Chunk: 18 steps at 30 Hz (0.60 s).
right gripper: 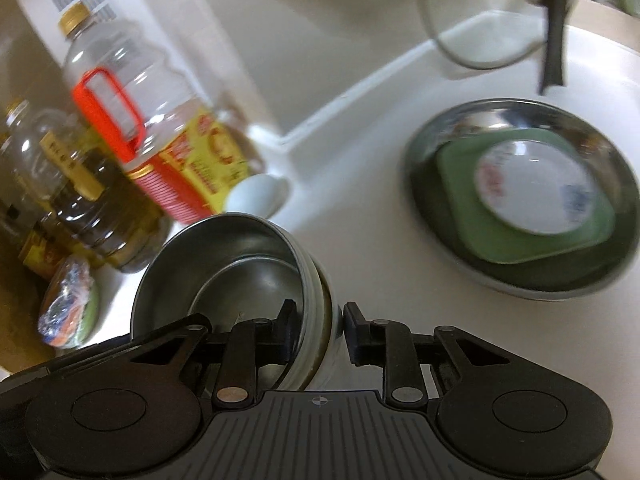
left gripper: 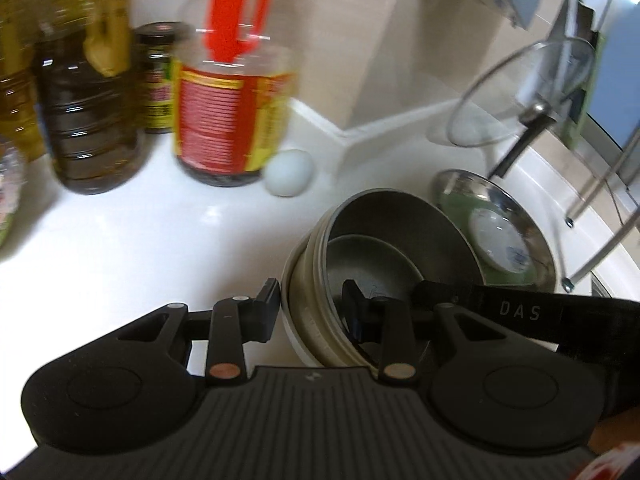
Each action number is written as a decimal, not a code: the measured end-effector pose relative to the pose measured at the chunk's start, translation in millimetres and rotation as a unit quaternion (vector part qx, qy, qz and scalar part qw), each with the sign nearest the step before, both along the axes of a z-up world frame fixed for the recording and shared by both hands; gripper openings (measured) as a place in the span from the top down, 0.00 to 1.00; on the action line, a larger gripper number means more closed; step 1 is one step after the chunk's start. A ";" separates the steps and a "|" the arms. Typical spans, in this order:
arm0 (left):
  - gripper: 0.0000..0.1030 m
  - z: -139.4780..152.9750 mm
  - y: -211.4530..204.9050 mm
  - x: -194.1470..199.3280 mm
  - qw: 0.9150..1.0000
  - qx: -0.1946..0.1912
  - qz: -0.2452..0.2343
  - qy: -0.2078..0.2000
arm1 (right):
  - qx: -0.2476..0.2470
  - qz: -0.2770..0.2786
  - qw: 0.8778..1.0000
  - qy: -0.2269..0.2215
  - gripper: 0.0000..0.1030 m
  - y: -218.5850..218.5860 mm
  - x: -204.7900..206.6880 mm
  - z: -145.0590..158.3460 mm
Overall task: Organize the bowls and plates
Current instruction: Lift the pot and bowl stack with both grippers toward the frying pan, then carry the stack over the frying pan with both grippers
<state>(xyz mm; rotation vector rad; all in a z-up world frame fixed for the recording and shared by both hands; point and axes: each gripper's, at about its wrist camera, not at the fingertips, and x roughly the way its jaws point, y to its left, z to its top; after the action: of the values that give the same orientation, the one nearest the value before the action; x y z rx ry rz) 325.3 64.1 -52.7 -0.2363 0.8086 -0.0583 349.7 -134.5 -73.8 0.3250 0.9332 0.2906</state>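
Note:
A stack of nested metal bowls [left gripper: 400, 220] with a cream outer wall is tilted over the white counter. My left gripper [left gripper: 312, 300] is shut on its near-left wall, one finger outside and one inside. In the right wrist view the same stack [right gripper: 224, 248] is clamped at its right wall by my right gripper [right gripper: 318, 318]. One of the right gripper's black fingers [left gripper: 440, 292] shows across the bowl in the left view. Behind it, a round metal plate [left gripper: 452, 184] holds a green square dish [right gripper: 460, 184] and a white round dish [right gripper: 536, 188].
Several oil and sauce bottles [left gripper: 236, 112] stand at the back left, with a pale egg [left gripper: 289, 172] beside them. A glass lid [left gripper: 524, 92] leans on a wire stand at the right. A wrapped packet [right gripper: 68, 304] lies at the left. The counter [left gripper: 140, 240] meets tiled walls behind.

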 end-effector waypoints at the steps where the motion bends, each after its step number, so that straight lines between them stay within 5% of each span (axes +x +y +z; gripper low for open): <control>1: 0.71 -0.1 -6.6 0.8 1.000 -0.001 -0.005 0.000 | -0.001 -0.006 1.000 0.001 0.76 -6.9 -0.6 0.5; 18: 0.70 1.2 -55.2 2.6 1.000 0.010 -0.023 0.009 | 0.001 -0.021 1.000 0.005 0.76 -54.9 -10.3 4.3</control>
<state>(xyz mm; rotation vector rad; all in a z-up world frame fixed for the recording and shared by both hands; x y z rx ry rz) 328.0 8.8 -51.5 -0.1996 0.8314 -0.0925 339.4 -189.4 -69.5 0.3478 0.9341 0.2518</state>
